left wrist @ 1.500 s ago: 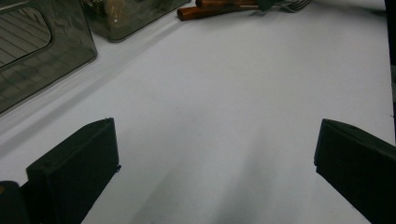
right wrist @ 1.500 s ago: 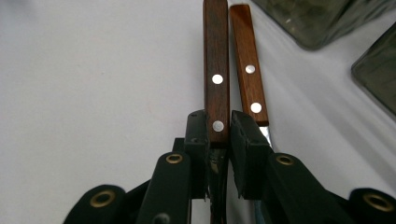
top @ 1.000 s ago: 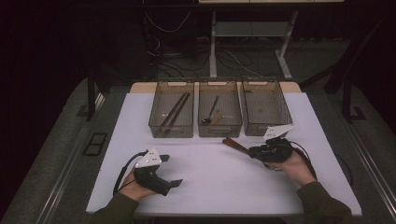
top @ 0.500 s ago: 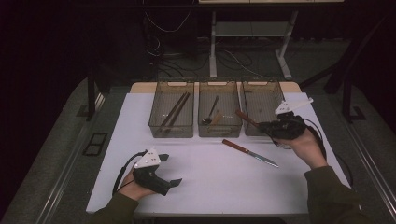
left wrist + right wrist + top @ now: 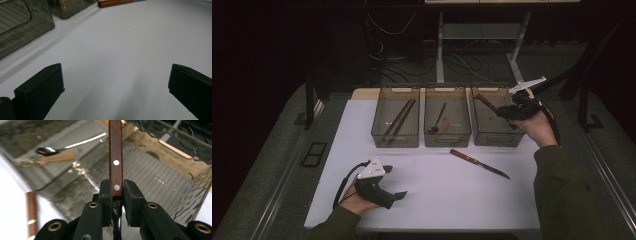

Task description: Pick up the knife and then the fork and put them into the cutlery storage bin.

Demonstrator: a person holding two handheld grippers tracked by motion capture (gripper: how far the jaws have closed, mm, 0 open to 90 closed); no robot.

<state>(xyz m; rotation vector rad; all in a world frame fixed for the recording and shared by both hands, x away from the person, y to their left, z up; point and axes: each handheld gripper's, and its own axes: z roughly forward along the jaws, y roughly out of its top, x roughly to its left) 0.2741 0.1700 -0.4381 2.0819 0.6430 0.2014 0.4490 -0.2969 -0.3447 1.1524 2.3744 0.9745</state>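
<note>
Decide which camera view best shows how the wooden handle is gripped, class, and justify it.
The right gripper view: the wooden-handled utensil fills the centre, its riveted handle clamped between the right gripper jaws above the right-hand bin. The high view shows it small and dim. The left gripper view shows another wooden handle.

Left bin [image 5: 395,134]: two dark sticks [image 5: 398,118], laid side by side, slanted. Middle bin [image 5: 447,135]: spoon [image 5: 438,119] plus a pale wooden piece [image 5: 443,128] just beside its bowl. On white desk [image 5: 427,185], in front of the bins: knife [image 5: 479,163], red-brown handle, blade pointing right. Behind desk: cables [image 5: 387,30] on dark floor.
</note>
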